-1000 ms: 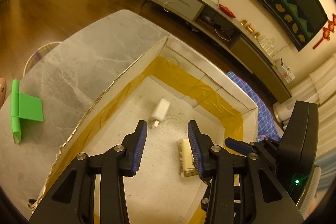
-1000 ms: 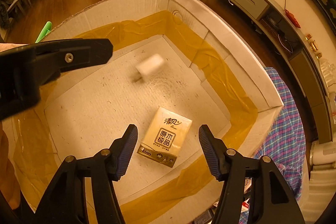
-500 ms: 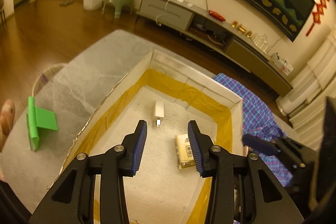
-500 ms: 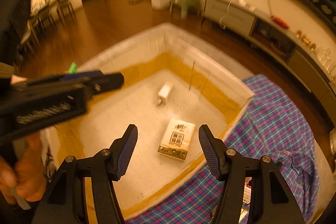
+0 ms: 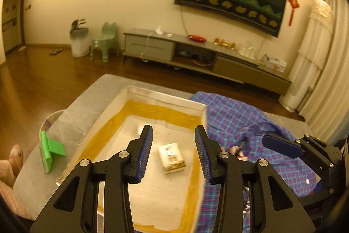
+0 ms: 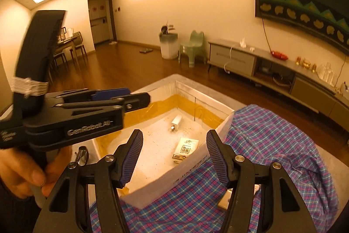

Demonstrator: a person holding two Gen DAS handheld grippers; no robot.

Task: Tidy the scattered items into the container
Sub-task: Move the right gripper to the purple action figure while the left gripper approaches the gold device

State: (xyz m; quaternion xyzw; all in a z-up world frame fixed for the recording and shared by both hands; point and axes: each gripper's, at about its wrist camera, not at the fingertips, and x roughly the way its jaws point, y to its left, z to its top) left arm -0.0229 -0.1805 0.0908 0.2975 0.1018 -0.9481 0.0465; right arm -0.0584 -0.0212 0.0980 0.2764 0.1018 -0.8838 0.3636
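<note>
Both grippers above open white foam box with yellow tape lining (image 5: 168, 102), on grey marble desk (image 5: 87, 99). Left gripper (image 5: 173, 153) jaws apart, empty. Right gripper (image 6: 174, 158) jaws apart, empty. Inside box: beige tissue pack (image 5: 171, 157), white plug-in charger (image 6: 176, 121). Outside box: green plastic scraper (image 5: 51, 149) on desk at left; blue-purple plaid cloth (image 6: 272, 145) draped at right, touching box wall. Likely next pick: scraper or cloth. Advice: approach low, jaws wide, straddle scraper's flat blade; for cloth, pinch thick fold near middle.
</note>
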